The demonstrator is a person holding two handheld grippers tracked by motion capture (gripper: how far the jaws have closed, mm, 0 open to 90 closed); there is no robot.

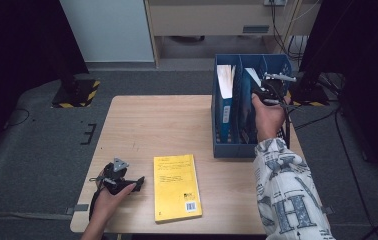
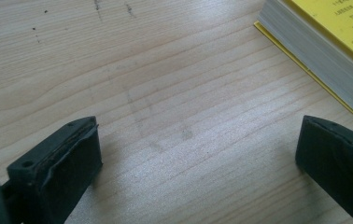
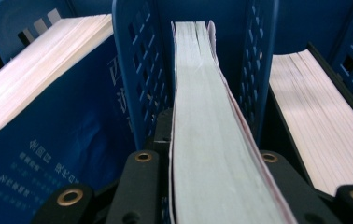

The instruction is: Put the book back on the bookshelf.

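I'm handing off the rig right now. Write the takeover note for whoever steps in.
Right tongs: shut on the book standing in the middle slot of the blue file rack.
Left tongs: open, resting on the table beside the yellow book.
Done: blue book in the left slot, another in the right.
Left: release the gripped book; yellow book probably goes next.

Left gripper (image 1: 138, 183) rests low, jaws spread wide, hand (image 1: 108, 199) wrapped around it. Right gripper (image 1: 266, 95) reaches forward, jaws clamped tight, forearm (image 1: 282, 190) extended.
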